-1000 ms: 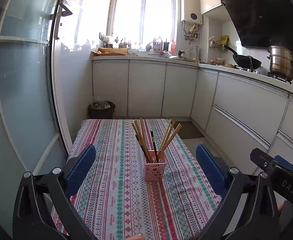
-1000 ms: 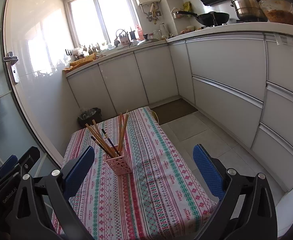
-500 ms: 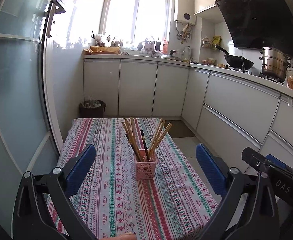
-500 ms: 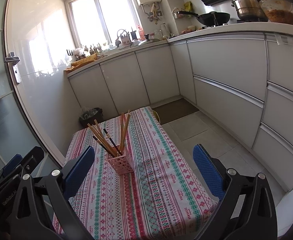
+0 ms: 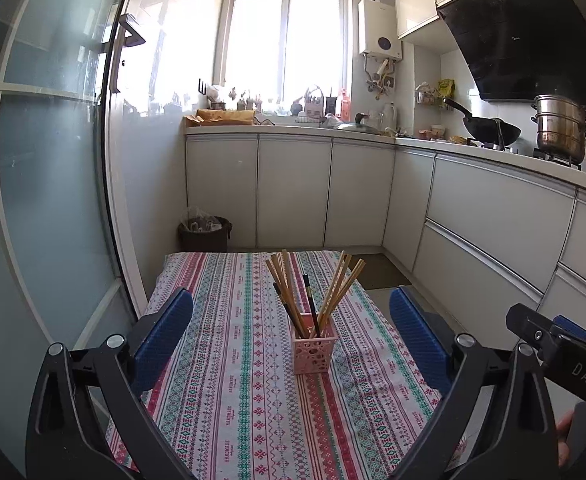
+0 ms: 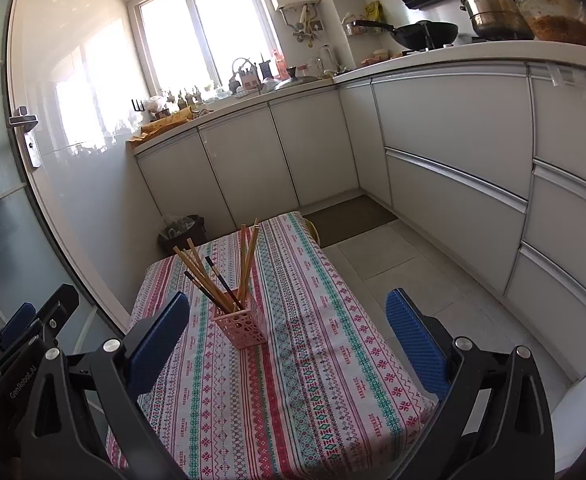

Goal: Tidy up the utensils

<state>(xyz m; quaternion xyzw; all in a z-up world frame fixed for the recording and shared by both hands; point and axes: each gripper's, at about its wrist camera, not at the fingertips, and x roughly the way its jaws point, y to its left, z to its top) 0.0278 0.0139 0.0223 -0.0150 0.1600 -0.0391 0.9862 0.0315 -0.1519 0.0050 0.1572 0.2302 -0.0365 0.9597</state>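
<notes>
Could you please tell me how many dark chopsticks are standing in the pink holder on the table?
2, both in the pink holder: one dark chopstick near the middle, one leaning left among the wooden ones. Others may be hidden.

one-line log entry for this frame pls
left gripper: open, empty | right gripper: open, empty | chopsticks: all upright in pink holder on striped tablecloth | no contact

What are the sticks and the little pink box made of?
The chopsticks look like pale bamboo or wood: tan and matte; a couple are black, maybe lacquered. The pink holder seems to be moulded plastic, with round holes cut through its smooth walls.
</notes>
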